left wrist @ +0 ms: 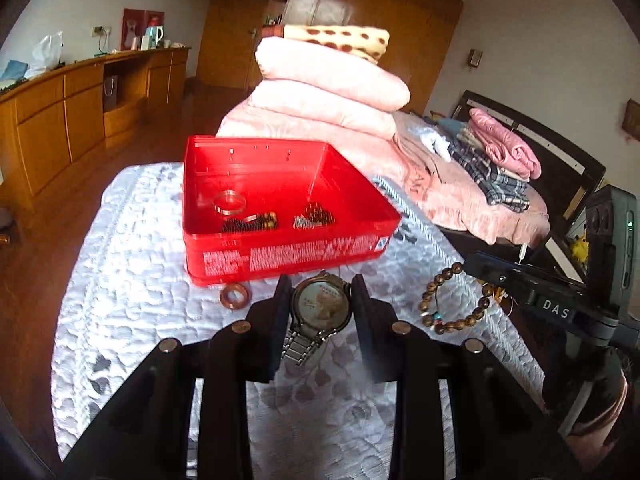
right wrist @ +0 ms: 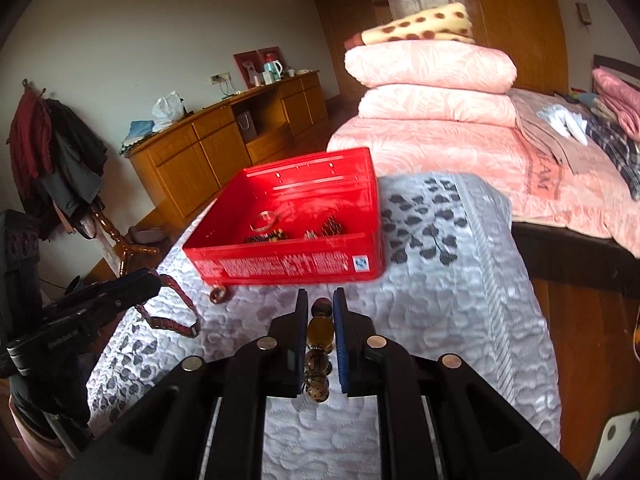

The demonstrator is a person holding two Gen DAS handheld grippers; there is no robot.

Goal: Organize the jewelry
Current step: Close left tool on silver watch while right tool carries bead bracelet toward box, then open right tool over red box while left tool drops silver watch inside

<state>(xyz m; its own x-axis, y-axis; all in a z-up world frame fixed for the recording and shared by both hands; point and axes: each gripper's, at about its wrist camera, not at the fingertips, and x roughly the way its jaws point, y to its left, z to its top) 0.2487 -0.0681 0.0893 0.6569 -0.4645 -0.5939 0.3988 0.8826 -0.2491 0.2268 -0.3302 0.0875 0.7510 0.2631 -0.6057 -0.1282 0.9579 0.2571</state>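
Watch (left wrist: 320, 304) strap hidden behind jaws

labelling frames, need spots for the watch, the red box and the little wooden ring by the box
watch (left wrist: 322, 303): left wrist view, on its round dial
red box (left wrist: 280, 258): left wrist view, on its printed front wall
wooden ring (left wrist: 236, 297): left wrist view, on the band of the ring

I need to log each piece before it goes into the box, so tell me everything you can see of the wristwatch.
The wristwatch has a round, pale dial with a faint picture on it, in a silver-looking metal case, and a linked metal band that hangs down below it. The left hand-held gripper is shut on the case, one pad on each side, holding it above the white quilted cover, dial towards the camera, just short of the red box. Hands and markings are too blurred to read.
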